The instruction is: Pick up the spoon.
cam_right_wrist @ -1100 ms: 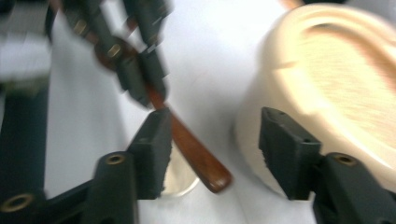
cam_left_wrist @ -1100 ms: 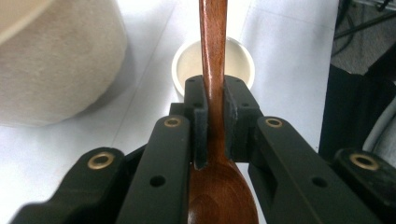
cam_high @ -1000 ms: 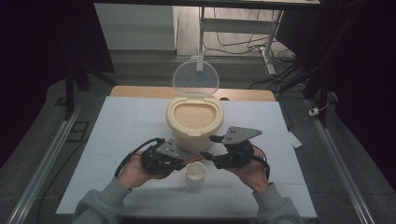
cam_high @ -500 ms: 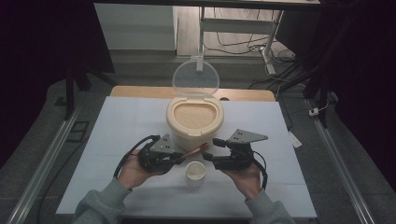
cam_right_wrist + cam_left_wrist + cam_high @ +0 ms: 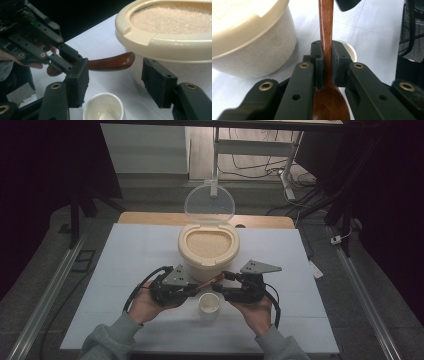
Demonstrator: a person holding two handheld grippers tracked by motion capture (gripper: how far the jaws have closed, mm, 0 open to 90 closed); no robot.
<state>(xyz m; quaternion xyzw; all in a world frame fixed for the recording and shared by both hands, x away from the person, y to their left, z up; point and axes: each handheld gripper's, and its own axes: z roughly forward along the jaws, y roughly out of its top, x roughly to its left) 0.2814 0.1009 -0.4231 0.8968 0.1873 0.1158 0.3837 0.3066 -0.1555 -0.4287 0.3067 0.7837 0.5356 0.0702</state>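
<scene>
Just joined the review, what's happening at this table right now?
A person holds a gripper in each hand. The left gripper is clamped on the neck of a dark wooden spoon, handle pointing toward the right gripper. That one's jaws stand apart on either side of the handle's end and have just been closing; they are not gripping it yet. A small white cup, empty, sits below them, in front of the open cream tub of rice.

A cream tub (image 5: 206, 251) of grain sits mid-table, its clear lid (image 5: 210, 204) raised behind. A small white cup (image 5: 209, 303) stands near it.
</scene>
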